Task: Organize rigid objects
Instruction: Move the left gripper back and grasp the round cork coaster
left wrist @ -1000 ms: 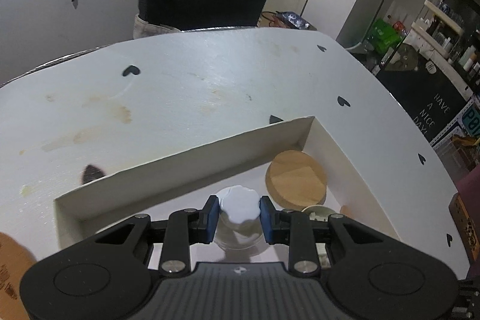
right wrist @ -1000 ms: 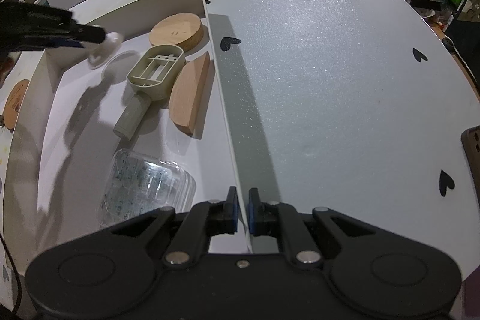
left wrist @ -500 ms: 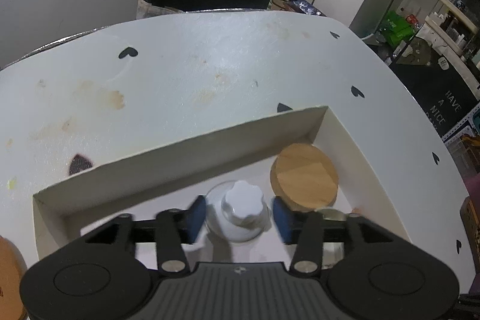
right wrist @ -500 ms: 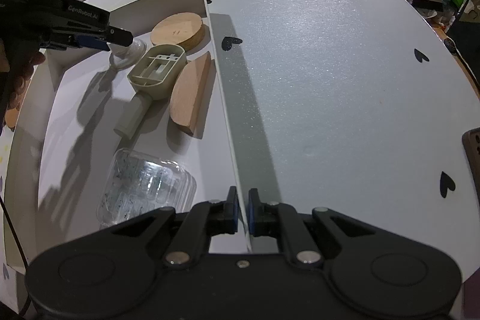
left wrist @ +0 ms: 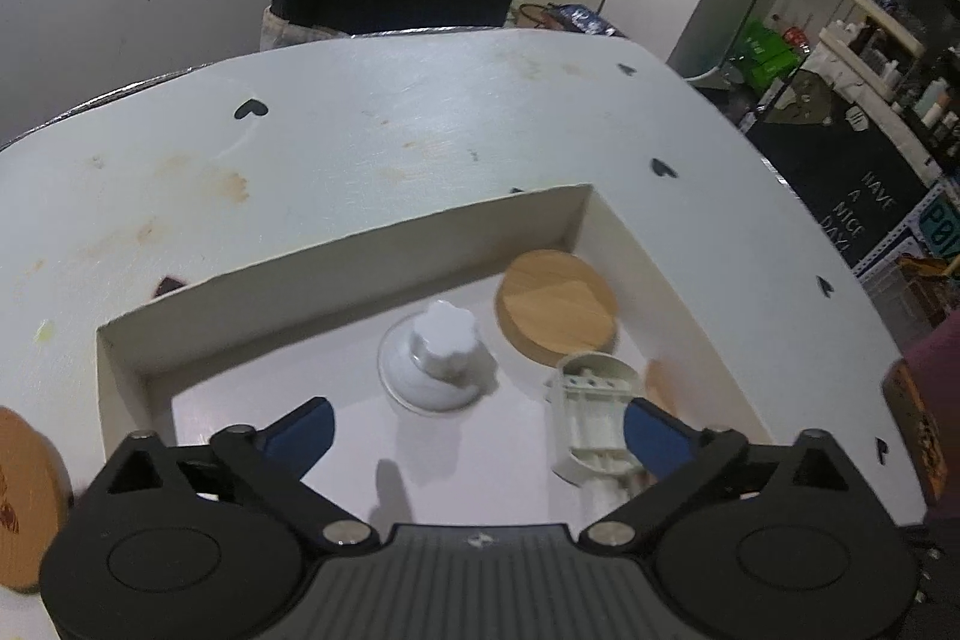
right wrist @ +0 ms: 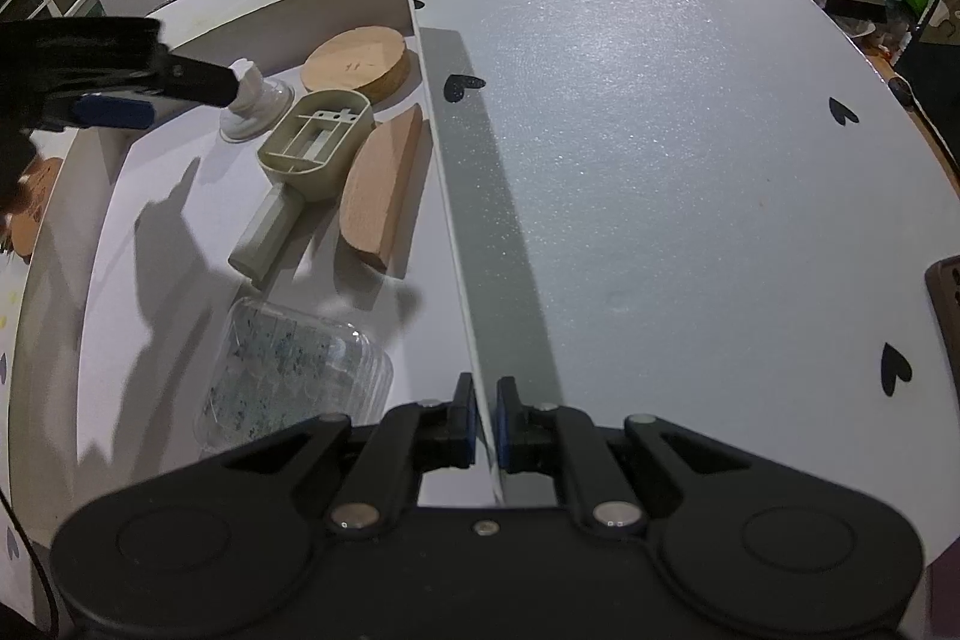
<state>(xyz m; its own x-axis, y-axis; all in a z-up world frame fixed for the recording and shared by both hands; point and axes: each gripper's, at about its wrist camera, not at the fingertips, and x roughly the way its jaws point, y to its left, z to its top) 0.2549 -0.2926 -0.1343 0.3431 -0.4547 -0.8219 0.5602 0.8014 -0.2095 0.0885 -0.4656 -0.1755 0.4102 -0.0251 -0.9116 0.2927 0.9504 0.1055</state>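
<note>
Beside the white knob [left wrist: 443, 340], a round wooden lid [left wrist: 555, 307] and beige plastic scoop [left wrist: 591, 415].

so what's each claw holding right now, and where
Left claw: nothing, open behind the white knob. Right claw: shut on the box wall, at its top edge.

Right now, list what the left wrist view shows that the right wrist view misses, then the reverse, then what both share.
Only the left wrist view: the left gripper head-on, jaws wide open and just opened, nothing between them.

Only the right wrist view: the right gripper shut on the box wall, and the clear plastic container.

Both: the white knob, round wooden lid and beige plastic tool inside the box.
</note>
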